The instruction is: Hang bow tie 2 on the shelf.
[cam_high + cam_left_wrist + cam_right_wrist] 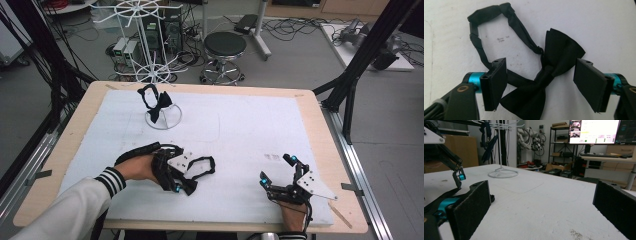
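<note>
A black bow tie (199,172) (556,55) lies flat on the white mat (240,130), its strap looped beside it. My left gripper (184,183) (542,85) is lowered over it, jaws apart on either side of the bow's knot, pads not pressing on it. The left pad stands over the strap. A second black bow tie (155,101) hangs on a small white wire stand (165,121) at the back left. My right gripper (276,170) (541,207) rests open near the front right of the mat, nothing between its jaws.
The mat covers a wooden table (75,135). Behind the table stand a tall white wire rack (140,30) and a black stool (225,47). In the right gripper view the wire stand (502,173) and the left gripper (459,177) are seen across the mat.
</note>
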